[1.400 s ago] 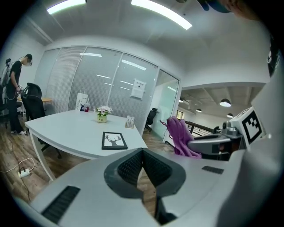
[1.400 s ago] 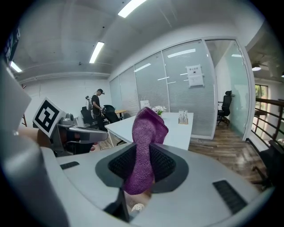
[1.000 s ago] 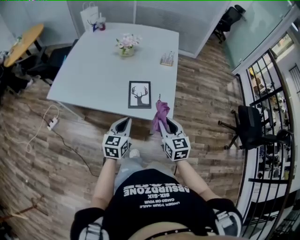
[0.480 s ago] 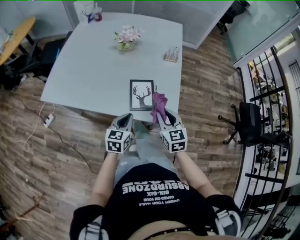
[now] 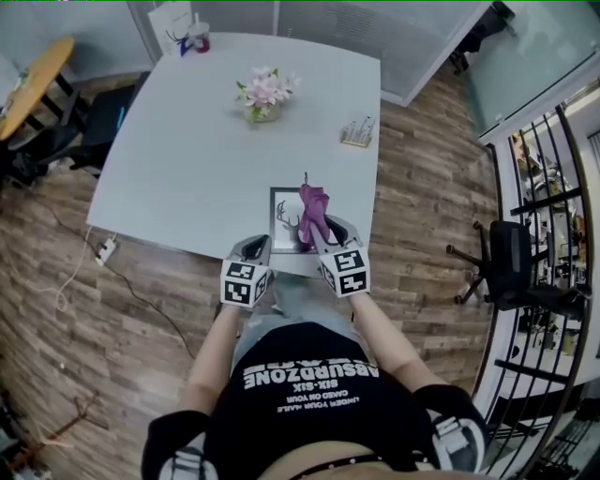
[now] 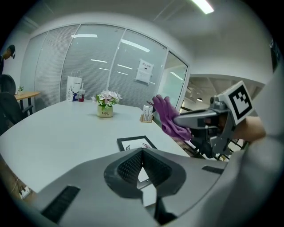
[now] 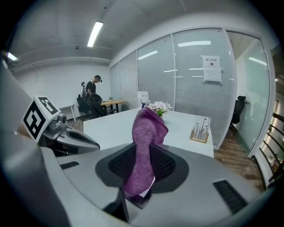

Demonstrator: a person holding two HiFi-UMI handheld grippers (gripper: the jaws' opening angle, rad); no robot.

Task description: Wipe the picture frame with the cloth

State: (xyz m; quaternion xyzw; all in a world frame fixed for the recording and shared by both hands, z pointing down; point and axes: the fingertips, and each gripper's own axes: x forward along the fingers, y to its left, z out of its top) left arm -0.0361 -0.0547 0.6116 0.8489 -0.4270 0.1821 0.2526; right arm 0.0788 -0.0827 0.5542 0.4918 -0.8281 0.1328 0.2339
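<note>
A black picture frame (image 5: 284, 220) with a deer print lies flat at the near edge of the white table (image 5: 187, 159). My right gripper (image 5: 320, 235) is shut on a purple cloth (image 5: 312, 212), which stands up from the jaws over the frame's right side. In the right gripper view the cloth (image 7: 144, 146) fills the gap between the pads. My left gripper (image 5: 254, 244) hovers at the table edge just left of the frame, shut and holding nothing. The left gripper view shows the frame (image 6: 133, 143) beyond the closed jaws and the cloth (image 6: 168, 117) to the right.
A flower pot (image 5: 265, 94) and a small wooden stand (image 5: 356, 131) sit further back on the table, with a paper bag and cup (image 5: 183, 28) at the far corner. An office chair (image 5: 511, 267) and a black railing are at the right. A person (image 7: 94, 91) stands far off.
The person has stepped up to the table. Both grippers have moved forward, and the cloth now hangs over the frame's right side instead of short of the table edge.
</note>
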